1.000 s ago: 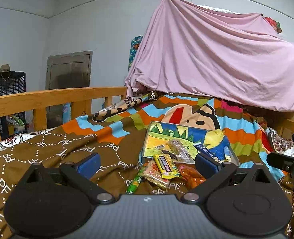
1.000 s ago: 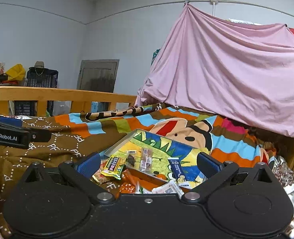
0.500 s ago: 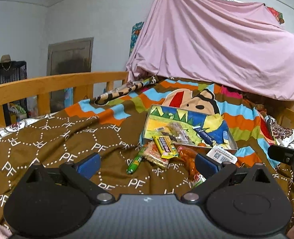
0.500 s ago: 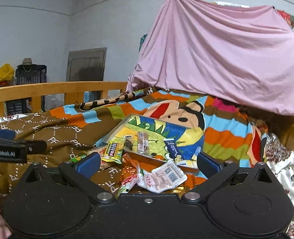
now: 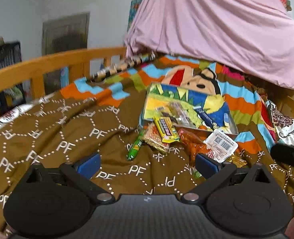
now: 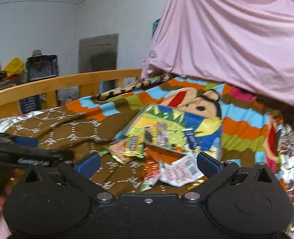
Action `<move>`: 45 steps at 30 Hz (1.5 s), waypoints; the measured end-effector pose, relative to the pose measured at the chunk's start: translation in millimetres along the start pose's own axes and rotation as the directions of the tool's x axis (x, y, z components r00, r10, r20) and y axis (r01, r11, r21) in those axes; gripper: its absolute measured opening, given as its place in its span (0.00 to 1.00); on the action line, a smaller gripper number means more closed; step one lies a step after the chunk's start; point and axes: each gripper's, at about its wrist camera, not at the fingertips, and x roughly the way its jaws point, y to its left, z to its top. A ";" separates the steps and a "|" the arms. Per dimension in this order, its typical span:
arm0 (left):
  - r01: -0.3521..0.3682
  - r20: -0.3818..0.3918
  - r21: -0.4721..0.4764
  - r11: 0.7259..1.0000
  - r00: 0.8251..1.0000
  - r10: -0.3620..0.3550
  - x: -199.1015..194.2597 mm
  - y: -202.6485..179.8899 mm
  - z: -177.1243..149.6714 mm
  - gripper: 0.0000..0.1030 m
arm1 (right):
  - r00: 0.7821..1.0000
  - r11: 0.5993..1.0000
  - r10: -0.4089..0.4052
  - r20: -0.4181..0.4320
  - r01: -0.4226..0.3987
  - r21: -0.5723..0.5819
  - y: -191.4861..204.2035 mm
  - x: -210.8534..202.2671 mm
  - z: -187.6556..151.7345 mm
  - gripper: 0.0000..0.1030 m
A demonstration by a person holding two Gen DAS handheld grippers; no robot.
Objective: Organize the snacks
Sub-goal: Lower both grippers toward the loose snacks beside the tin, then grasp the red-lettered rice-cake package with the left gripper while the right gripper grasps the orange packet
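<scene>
While both tools hang over the bed with nothing in them, the left gripper [image 5: 146,164] has its blue-padded fingers [image 5: 88,164] spread wide above the brown quilt printed with white letters [image 5: 47,139], and the right gripper [image 6: 147,163] is likewise agape, its pads [image 6: 207,163] framing the near edge of the heap; no wrapper touches either tool. Just ahead of them the snacks lie loose on the quilt: a slim green tube-shaped packet [image 5: 134,148] off to the left, a flat orange-and-tan biscuit pack [image 5: 155,139] with a yellow rectangular candy wrapper [image 5: 166,129] lying across it, a crinkly orange bag [image 5: 193,144], and a white sealed tray with a barcode label [image 5: 220,144] nearest the right-hand pad. Beyond them sits a shallow open box with a bright cartoon lining [image 5: 159,91], tilted on the bedding, a few packets already inside; farther still, a striped cartoon blanket [image 5: 244,104], a wooden bed rail [image 5: 47,61] and a draped pink sheet [image 5: 216,29].

These look feather-light, thin and slippery, apt to crumple or skid on the soft quilt; I would pinch each by a sealed end or raised edge, the green tube across its middle; the biscuits probably crack under a hard squeeze.
</scene>
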 end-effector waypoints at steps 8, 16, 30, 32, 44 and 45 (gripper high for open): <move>0.129 -0.056 0.119 0.985 0.991 -0.123 48.2 17.7 21.3 1.00 | 0.986 0.990 0.127 -0.111 -0.132 -0.044 -15.5 47.6 8.6 0.99; 0.191 -0.083 0.211 0.959 0.981 -0.177 112.9 11.2 21.6 1.00 | 0.963 0.985 0.175 -0.206 -0.173 0.029 -30.6 108.6 -13.4 0.99; 0.346 -0.173 0.292 0.892 0.936 -0.306 184.4 12.4 16.7 0.99 | 0.892 0.964 0.243 -0.381 -0.178 0.198 -49.8 196.8 -42.8 0.77; 0.361 -0.176 0.306 0.881 0.931 -0.321 189.9 10.0 17.1 0.99 | 0.893 0.960 0.246 -0.378 -0.172 0.219 -51.9 203.8 -42.9 0.72; 0.404 -0.174 0.291 0.868 0.914 -0.367 218.4 7.4 19.9 0.94 | 0.919 0.977 0.191 -0.344 -0.144 0.158 -43.0 234.2 -41.0 0.43; 0.399 -0.177 0.303 0.866 0.916 -0.360 219.2 6.0 19.8 0.94 | 0.920 0.978 0.187 -0.344 -0.142 0.153 -42.3 237.6 -41.4 0.43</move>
